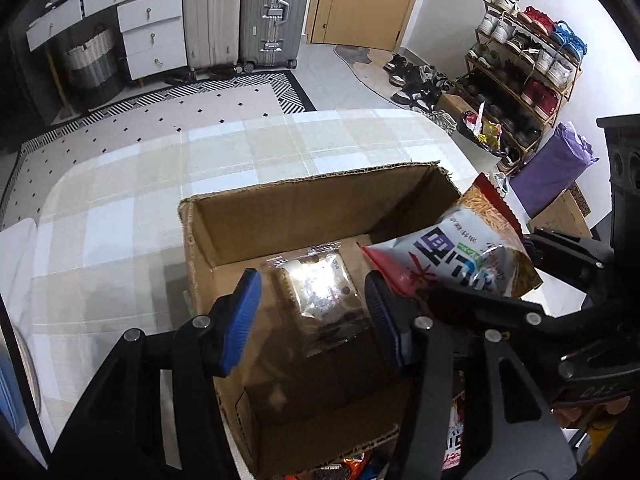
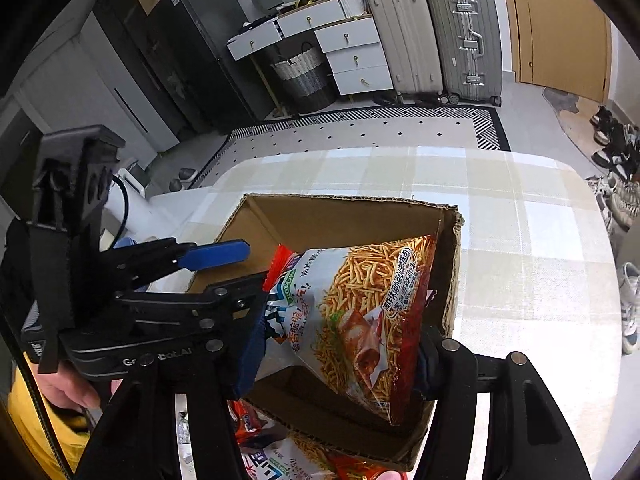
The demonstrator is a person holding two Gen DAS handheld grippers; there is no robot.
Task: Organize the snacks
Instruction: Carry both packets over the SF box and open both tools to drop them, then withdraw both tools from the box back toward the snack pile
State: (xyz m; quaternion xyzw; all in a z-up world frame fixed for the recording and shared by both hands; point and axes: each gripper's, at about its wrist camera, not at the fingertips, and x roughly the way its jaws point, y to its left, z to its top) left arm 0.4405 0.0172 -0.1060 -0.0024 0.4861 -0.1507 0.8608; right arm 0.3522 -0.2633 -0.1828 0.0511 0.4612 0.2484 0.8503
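Observation:
An open cardboard box [image 1: 300,188] stands on the checked tablecloth [image 1: 120,200]. A small clear-wrapped snack packet [image 1: 324,292] lies on the box floor. My left gripper [image 1: 314,316] hangs over it, open, its blue pads [image 1: 246,312] on either side and a gap at the left one. From the right wrist view, the left gripper [image 2: 244,268] reaches over the near left corner of the box [image 2: 348,198]. My right gripper [image 2: 340,360] is shut on a noodle-stick snack bag [image 2: 360,312], tilted in the air over the box's right half. That bag [image 1: 460,256] also shows at the right of the left view.
More snack packets [image 2: 272,456] lie on the table in front of the box's near wall. A hand [image 2: 68,392] holds the left gripper's handle. A white object [image 1: 16,260] sits at the table's left edge. Beyond the table are a rug, suitcases and a shoe rack.

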